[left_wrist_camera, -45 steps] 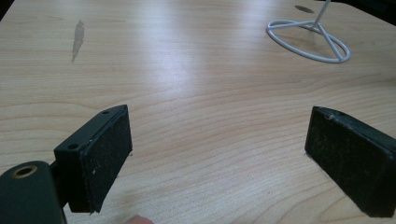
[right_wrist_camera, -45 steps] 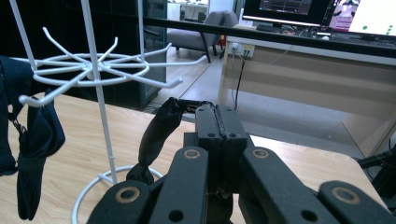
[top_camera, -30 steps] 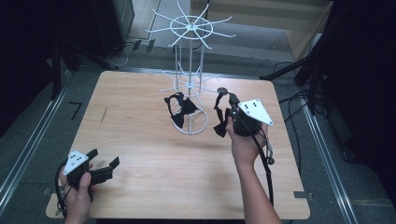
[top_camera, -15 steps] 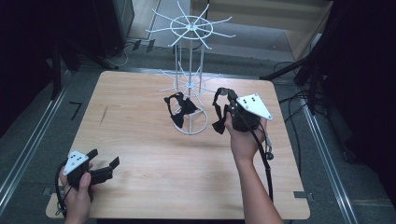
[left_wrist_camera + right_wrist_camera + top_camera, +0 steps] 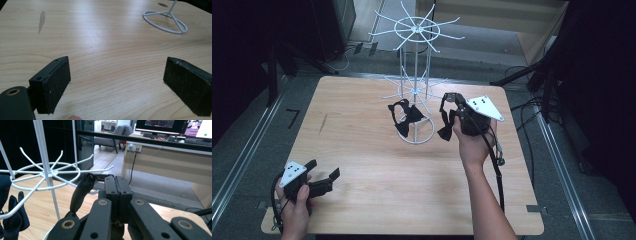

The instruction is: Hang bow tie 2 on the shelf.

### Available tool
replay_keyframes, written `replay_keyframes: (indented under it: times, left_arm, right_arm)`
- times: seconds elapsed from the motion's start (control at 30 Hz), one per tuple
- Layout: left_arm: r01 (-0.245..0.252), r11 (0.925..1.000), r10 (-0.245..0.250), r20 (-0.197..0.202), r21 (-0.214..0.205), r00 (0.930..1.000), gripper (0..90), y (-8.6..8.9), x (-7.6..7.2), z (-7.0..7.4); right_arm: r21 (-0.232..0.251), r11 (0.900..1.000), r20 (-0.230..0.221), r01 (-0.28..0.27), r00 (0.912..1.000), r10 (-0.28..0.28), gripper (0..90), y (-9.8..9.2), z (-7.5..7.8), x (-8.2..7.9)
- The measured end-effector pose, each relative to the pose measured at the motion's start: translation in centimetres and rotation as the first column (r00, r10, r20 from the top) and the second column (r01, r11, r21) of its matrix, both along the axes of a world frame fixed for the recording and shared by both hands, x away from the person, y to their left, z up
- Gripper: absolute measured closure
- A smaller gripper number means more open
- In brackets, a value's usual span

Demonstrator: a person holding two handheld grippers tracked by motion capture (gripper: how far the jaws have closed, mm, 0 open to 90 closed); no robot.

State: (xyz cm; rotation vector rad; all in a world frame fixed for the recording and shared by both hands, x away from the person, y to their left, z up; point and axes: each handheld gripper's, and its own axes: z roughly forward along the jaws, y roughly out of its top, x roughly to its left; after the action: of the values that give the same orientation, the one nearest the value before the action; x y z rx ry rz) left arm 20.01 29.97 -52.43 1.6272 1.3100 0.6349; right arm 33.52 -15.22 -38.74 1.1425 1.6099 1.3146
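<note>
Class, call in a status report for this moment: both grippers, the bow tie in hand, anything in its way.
Right gripper shut on bow tie, beside rack. Left gripper open, idle near table edge. Second bow tie already hangs on lower ring. Rack's prongs close ahead.

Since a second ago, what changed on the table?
Little: the right gripper, still shut on the strap of a black bow tie, shifted slightly beside the white wire rack. The left gripper stayed open near the table's front corner; the other black bow tie still hangs on the rack.

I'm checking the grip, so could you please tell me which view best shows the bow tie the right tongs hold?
The high view: the bow tie hangs whole from the right tongs. The right gripper view shows just its strap beside the shut jaws.
</note>
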Motion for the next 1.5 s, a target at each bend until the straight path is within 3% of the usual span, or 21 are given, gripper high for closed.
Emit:
replay_keyframes:
  times: [0.37,0.9,1.5]
  left_arm:
    - [0.0,1.0,0.0,0.0,0.0,1.0,8.2,0.0,0.0,0.0]
    - [0.0,1.0,0.0,0.0,0.0,1.0,8.2,0.0,0.0,0.0]
    - [0.0,1.0,0.0,0.001,-0.003,1.0,8.2,0.1,0.0,0.0]
  right_arm:
    - [0.023,0.9997,-0.047,-0.011,0.9988,0.012,90.0,0.0,-0.8,1.1]
    - [0.046,0.9977,-0.064,-0.049,0.9966,0.052,90.0,0.2,-1.6,0.7]
    - [0.02,0.9966,-0.081,-0.08,0.9934,0.081,90.0,1.7,-2.9,1.0]
